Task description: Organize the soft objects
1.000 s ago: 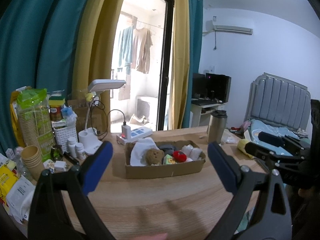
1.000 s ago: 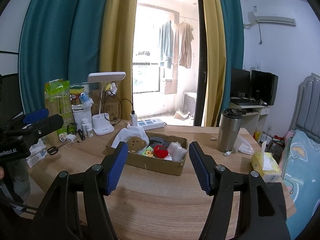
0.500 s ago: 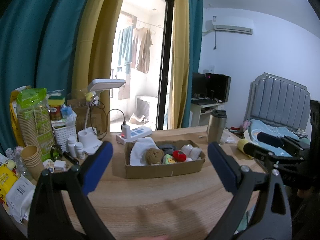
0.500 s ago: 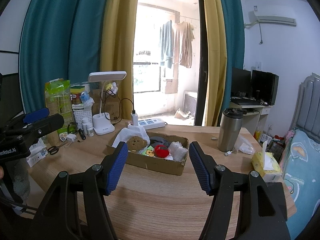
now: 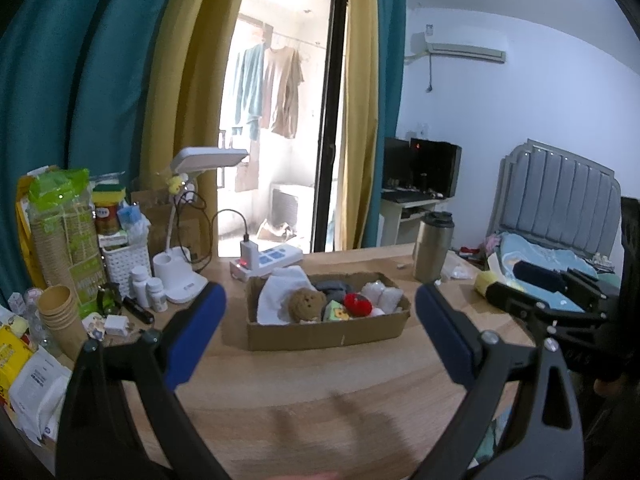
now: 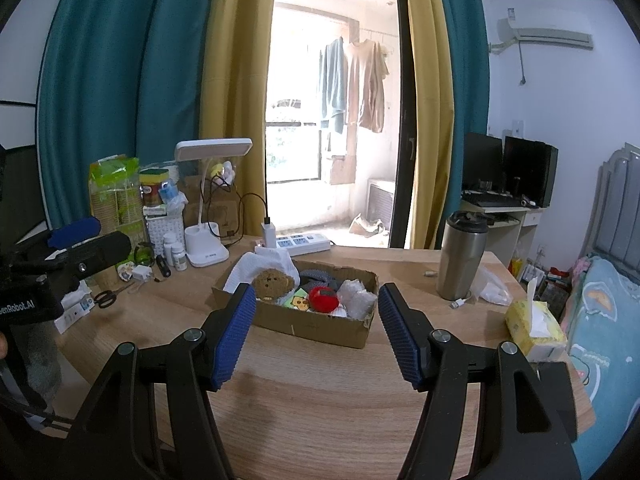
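Observation:
A shallow cardboard box [image 5: 328, 334] [image 6: 320, 326] sits mid-table. In it lie a white cloth [image 5: 276, 292] [image 6: 256, 270], a brown plush bear [image 5: 306, 304] [image 6: 274, 283], a red plush [image 5: 357, 304] [image 6: 323, 298], a grey item [image 5: 330, 287], a small green-yellow piece [image 6: 300, 302] and white soft pieces [image 5: 382, 295] [image 6: 356, 298]. My left gripper [image 5: 320, 334] is open and empty, held above the near table in front of the box. My right gripper [image 6: 316, 334] is open and empty, also in front of the box.
A steel tumbler [image 6: 460, 256] and a yellow tissue pack [image 6: 534, 326] stand right of the box. A white desk lamp [image 5: 180, 276], power strip [image 5: 268, 258], pill bottles [image 5: 148, 286], paper cups [image 5: 60, 316], scissors [image 6: 106, 298] and packets crowd the left side.

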`<act>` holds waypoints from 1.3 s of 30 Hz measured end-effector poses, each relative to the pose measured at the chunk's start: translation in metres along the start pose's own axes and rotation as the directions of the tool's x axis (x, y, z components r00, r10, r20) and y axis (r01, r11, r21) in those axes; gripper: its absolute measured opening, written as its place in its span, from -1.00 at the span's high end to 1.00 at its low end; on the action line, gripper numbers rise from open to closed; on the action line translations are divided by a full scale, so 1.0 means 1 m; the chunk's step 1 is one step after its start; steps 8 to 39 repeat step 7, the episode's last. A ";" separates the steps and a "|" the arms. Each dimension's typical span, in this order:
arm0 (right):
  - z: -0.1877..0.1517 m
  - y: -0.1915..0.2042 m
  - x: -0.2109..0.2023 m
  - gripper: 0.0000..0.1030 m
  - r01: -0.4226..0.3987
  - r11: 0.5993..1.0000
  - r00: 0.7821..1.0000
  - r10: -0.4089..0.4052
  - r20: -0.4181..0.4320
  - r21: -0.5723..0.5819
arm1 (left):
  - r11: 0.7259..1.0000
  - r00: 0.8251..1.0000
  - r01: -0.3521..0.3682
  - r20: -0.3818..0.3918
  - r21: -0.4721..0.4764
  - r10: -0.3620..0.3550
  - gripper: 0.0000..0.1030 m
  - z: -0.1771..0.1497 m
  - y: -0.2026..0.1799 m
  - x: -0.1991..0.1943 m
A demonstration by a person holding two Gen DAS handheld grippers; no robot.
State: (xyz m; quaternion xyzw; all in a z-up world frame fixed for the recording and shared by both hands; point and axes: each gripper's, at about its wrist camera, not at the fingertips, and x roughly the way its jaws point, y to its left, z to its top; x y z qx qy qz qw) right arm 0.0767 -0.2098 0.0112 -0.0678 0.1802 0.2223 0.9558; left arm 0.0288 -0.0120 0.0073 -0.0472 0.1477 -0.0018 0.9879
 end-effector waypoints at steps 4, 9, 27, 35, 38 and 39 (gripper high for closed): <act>-0.004 0.001 0.006 -0.30 0.003 1.000 1.000 -0.003 -0.011 -0.007 | 1.000 1.000 0.009 -0.004 0.001 -0.009 -0.88 -0.003 -0.001 0.005; -0.006 0.001 0.012 -0.30 -0.003 1.000 1.000 0.003 -0.020 -0.004 | 1.000 1.000 0.025 0.004 -0.015 -0.025 -0.88 -0.003 0.001 0.007; -0.006 0.001 0.012 -0.30 -0.003 1.000 1.000 0.003 -0.020 -0.004 | 1.000 1.000 0.025 0.004 -0.015 -0.025 -0.88 -0.003 0.001 0.007; -0.006 0.001 0.012 -0.30 -0.003 1.000 1.000 0.003 -0.020 -0.004 | 1.000 1.000 0.025 0.004 -0.015 -0.025 -0.88 -0.003 0.001 0.007; -0.006 0.001 0.012 -0.30 -0.003 1.000 1.000 0.003 -0.020 -0.004 | 1.000 1.000 0.025 0.004 -0.015 -0.025 -0.88 -0.003 0.001 0.007; -0.006 0.001 0.012 -0.30 -0.003 1.000 1.000 0.003 -0.020 -0.004 | 1.000 1.000 0.025 0.004 -0.015 -0.025 -0.88 -0.003 0.001 0.007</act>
